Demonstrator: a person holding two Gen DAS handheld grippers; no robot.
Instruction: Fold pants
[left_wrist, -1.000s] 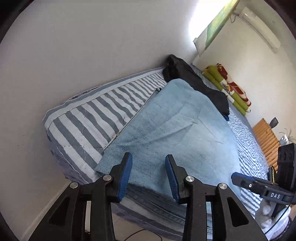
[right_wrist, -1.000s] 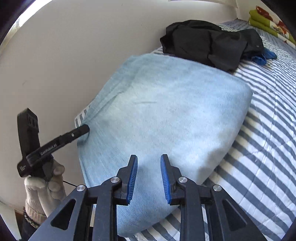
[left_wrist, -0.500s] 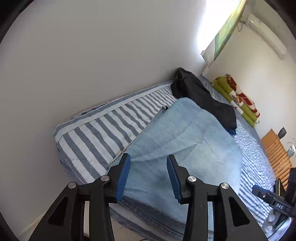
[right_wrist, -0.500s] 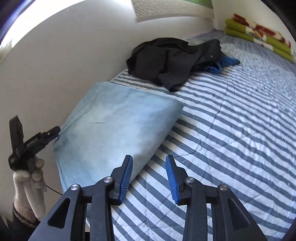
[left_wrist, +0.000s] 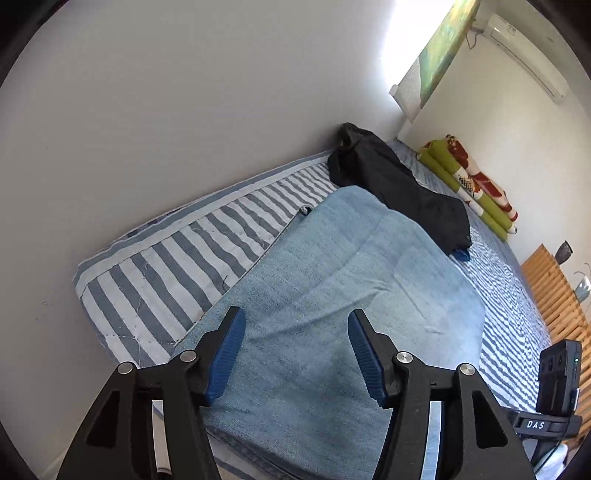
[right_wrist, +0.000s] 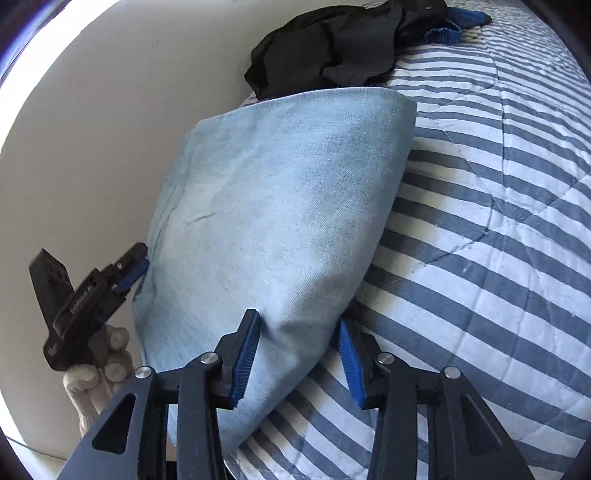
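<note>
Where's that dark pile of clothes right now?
The black clothes lie on the striped bed against the wall, just beyond the far end of the light blue pants.

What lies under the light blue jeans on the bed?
The jeans rest on the striped quilt, which shows on both sides. Whatever sits directly beneath the denim is covered. Behind them lies a black garment.

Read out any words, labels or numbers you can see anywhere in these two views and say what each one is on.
"DAS": white letters on the black body of the right gripper, seen from the left wrist view.
White lettering on the black body of the left gripper, in the right wrist view: too blurred to read.
Nothing else carries readable text.
</note>
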